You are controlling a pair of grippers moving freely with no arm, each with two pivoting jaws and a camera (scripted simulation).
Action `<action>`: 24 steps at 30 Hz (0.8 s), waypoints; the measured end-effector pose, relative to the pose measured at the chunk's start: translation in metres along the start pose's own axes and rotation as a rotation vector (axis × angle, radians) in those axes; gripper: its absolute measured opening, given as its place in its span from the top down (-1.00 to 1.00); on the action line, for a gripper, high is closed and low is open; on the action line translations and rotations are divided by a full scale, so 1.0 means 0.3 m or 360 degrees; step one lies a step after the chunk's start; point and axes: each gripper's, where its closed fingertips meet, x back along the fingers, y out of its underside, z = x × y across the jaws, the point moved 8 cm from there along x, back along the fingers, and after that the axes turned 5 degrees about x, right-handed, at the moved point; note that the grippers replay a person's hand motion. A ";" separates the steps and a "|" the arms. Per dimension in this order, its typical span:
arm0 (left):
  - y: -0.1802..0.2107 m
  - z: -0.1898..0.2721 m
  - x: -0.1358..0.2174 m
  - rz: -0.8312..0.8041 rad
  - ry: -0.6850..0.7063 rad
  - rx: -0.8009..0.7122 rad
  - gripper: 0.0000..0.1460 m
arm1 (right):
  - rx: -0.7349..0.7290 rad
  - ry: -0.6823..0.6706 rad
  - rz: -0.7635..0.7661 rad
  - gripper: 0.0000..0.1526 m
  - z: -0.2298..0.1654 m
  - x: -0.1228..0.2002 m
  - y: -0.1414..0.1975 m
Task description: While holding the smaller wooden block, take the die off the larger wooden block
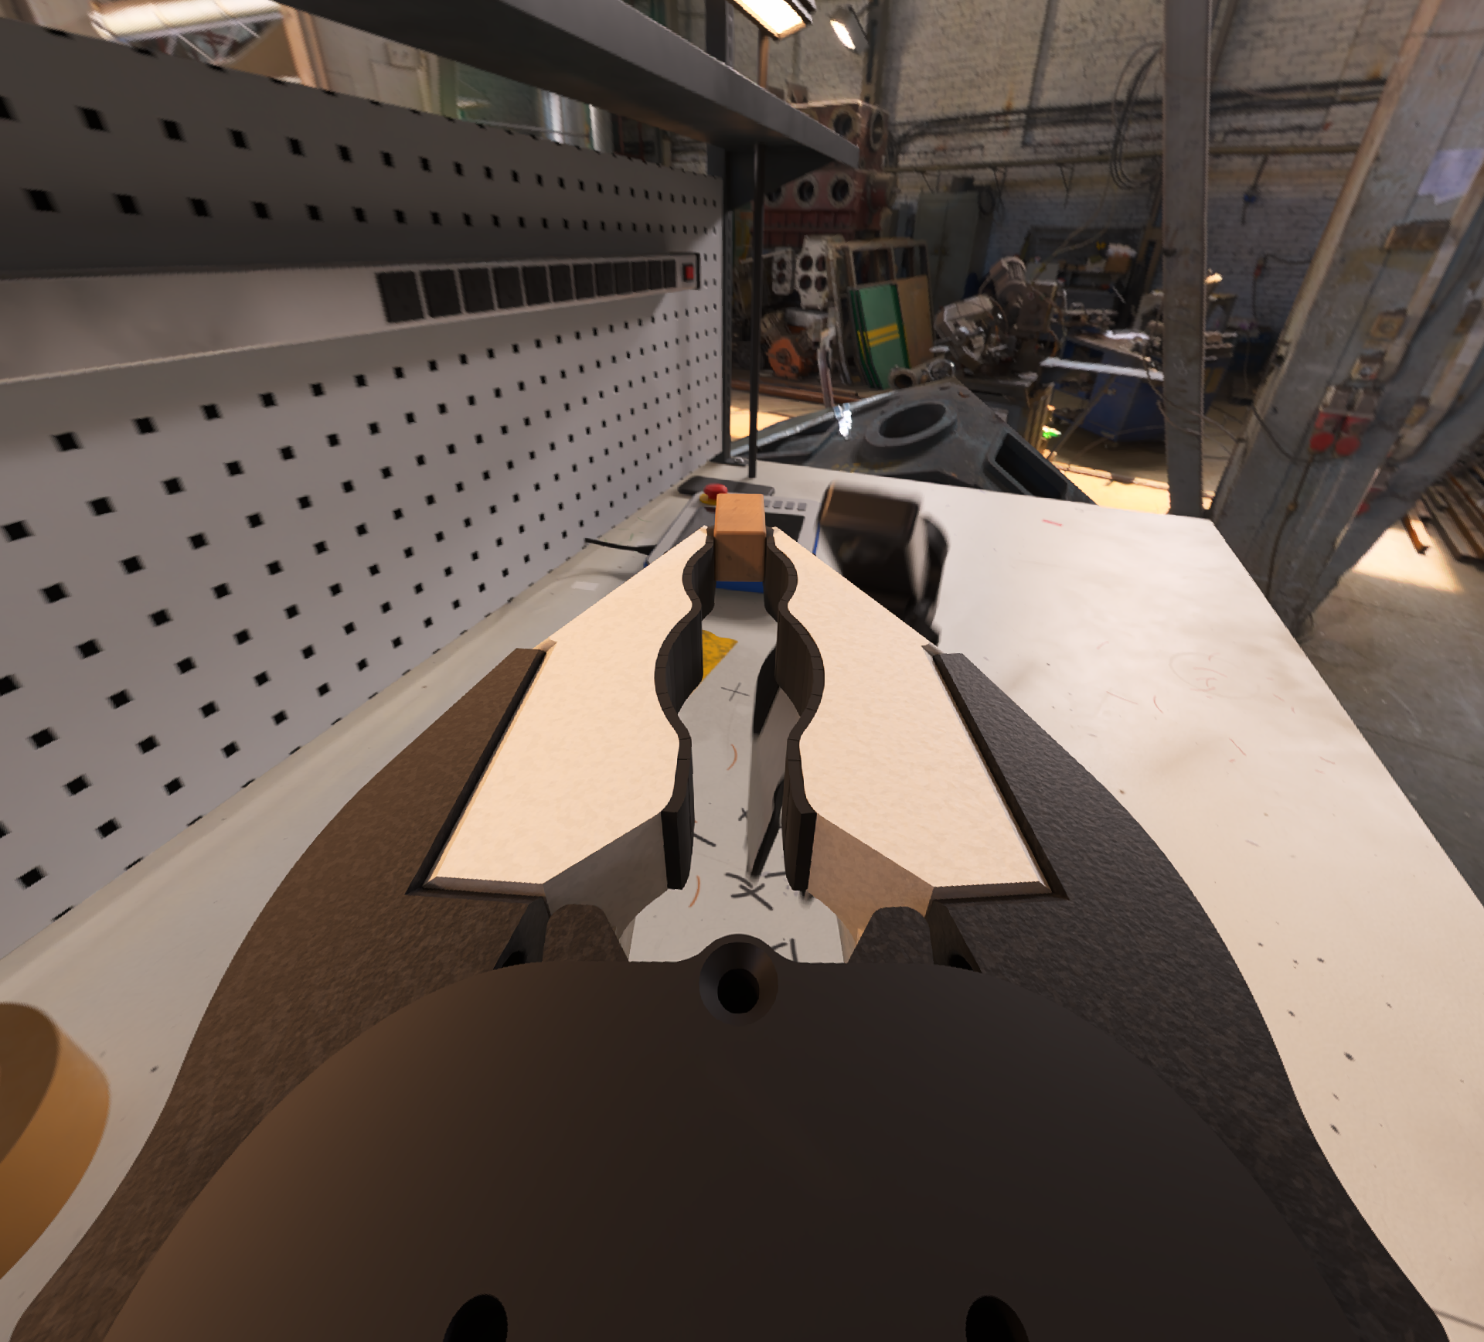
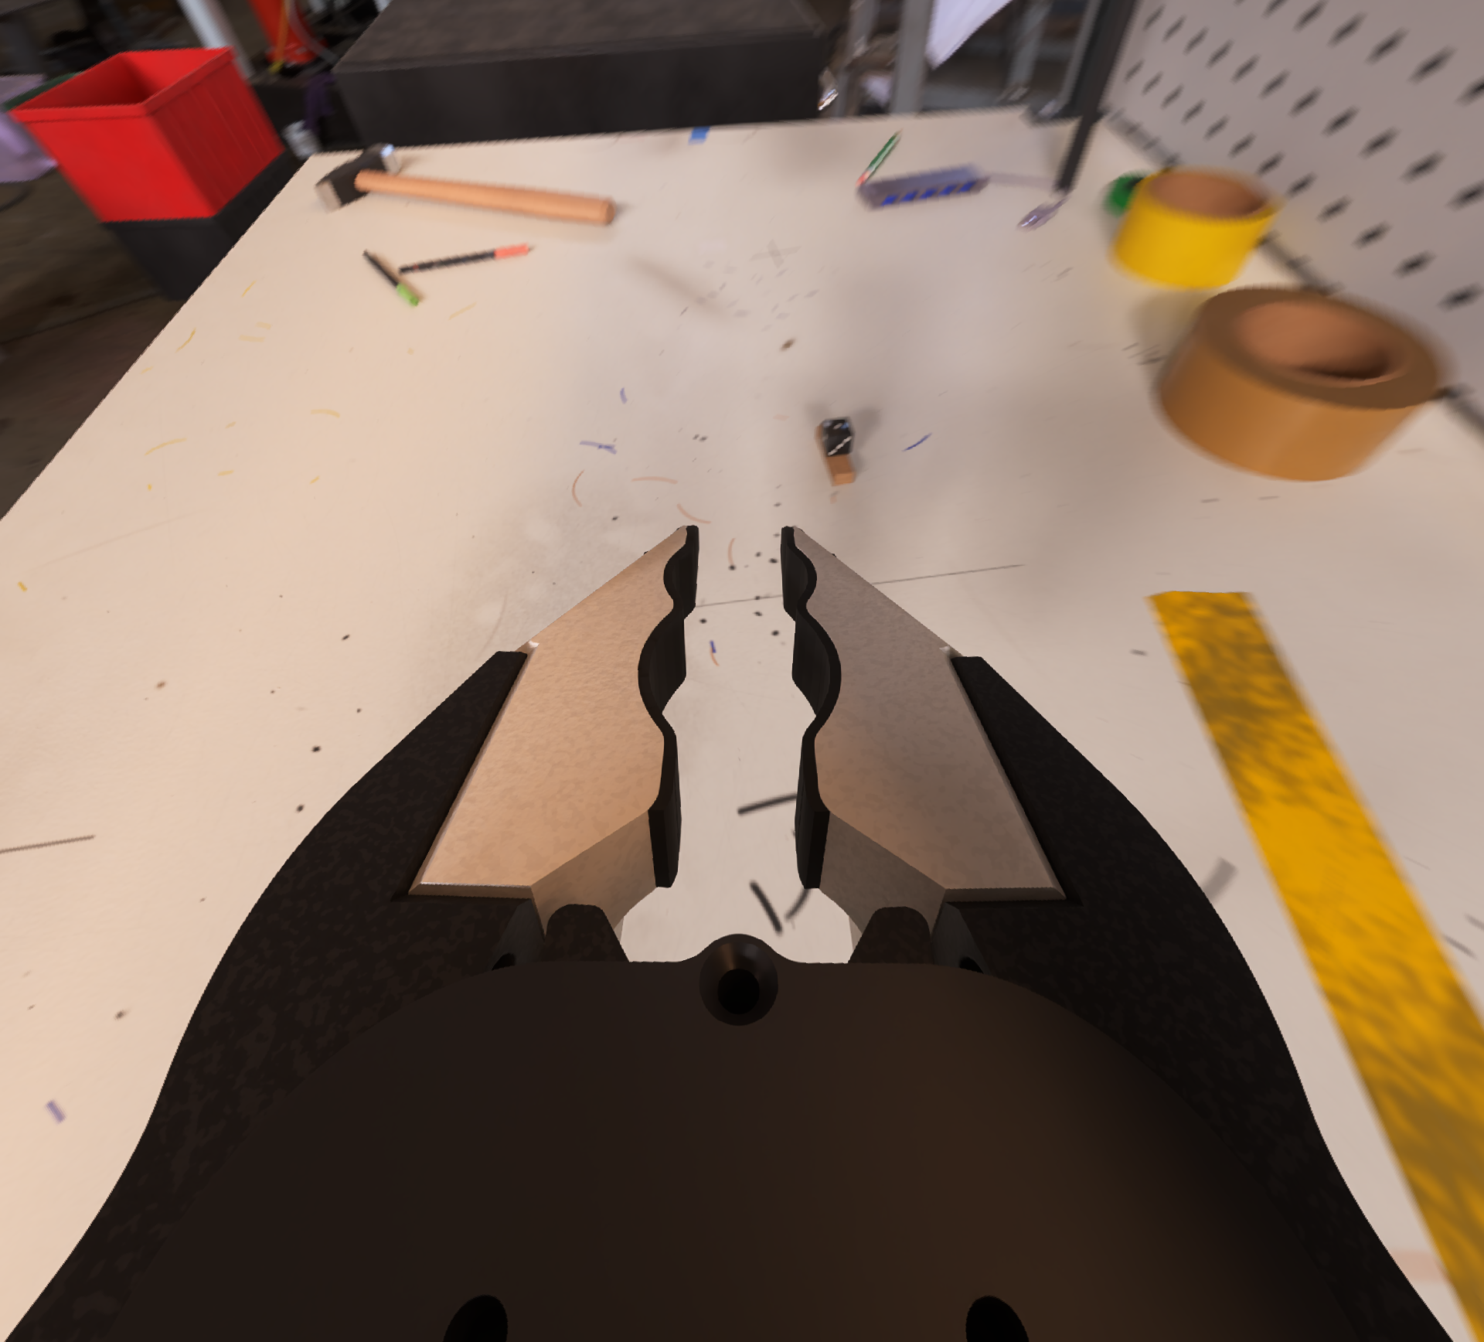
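While left gripper clamps small block aloft, right gripper, jaws apart and empty, faces die on big block.

The smaller wooden block — orange-tan, upright — sits pinched at the left claw's tips. The larger wooden block lies on the surface, a dark die on top.
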 end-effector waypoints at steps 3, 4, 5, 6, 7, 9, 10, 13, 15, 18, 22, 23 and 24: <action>-0.017 -0.019 0.062 0.0057 -0.0040 0.0017 0.86 | -0.0024 -0.0185 -0.0091 0.72 0.043 -0.172 0.060; -0.022 -0.026 0.082 0.0072 -0.0052 0.0021 0.86 | 0.0001 -0.0232 -0.0095 0.72 0.061 -0.218 0.071; -0.026 -0.031 0.101 0.0091 -0.0071 0.0022 0.86 | 0.0029 -0.0262 -0.0090 0.72 0.080 -0.257 0.078; -0.030 -0.034 0.118 0.0106 -0.0094 0.0018 0.86 | 0.0052 -0.0285 -0.0090 0.73 0.100 -0.293 0.083; -0.034 -0.037 0.135 0.0114 -0.0118 0.0009 0.86 | 0.0064 -0.0303 -0.0101 0.73 0.121 -0.329 0.087; -0.042 -0.039 0.167 0.0137 -0.0164 -0.0007 0.86 | 0.0081 -0.0301 -0.0149 0.72 0.157 -0.397 0.089; -0.046 -0.038 0.182 0.0153 -0.0175 -0.0013 0.86 | 0.0109 -0.0292 -0.0177 0.71 0.169 -0.433 0.089; -0.058 -0.034 0.222 0.0215 -0.0176 -0.0014 0.86 | 0.0276 -0.0244 -0.0285 0.69 0.188 -0.536 0.090; -0.063 -0.033 0.243 0.0248 -0.0177 -0.0014 0.86 | 0.0424 -0.0219 -0.0386 0.65 0.200 -0.594 0.091; -0.065 -0.040 0.266 0.0274 -0.0190 -0.0002 0.86 | 0.0549 -0.0263 -0.0475 0.64 0.223 -0.659 0.094; -0.065 -0.048 0.282 0.0288 -0.0203 0.0012 0.86 | 0.0463 -0.0339 -0.0504 0.65 0.242 -0.715 0.095; -0.064 -0.049 0.285 0.0290 -0.0206 0.0013 0.86 | 0.0426 -0.0344 -0.0494 0.64 0.239 -0.725 0.092; -0.064 -0.050 0.287 0.0292 -0.0209 0.0014 0.86 | 0.0410 -0.0340 -0.0489 0.63 0.234 -0.734 0.091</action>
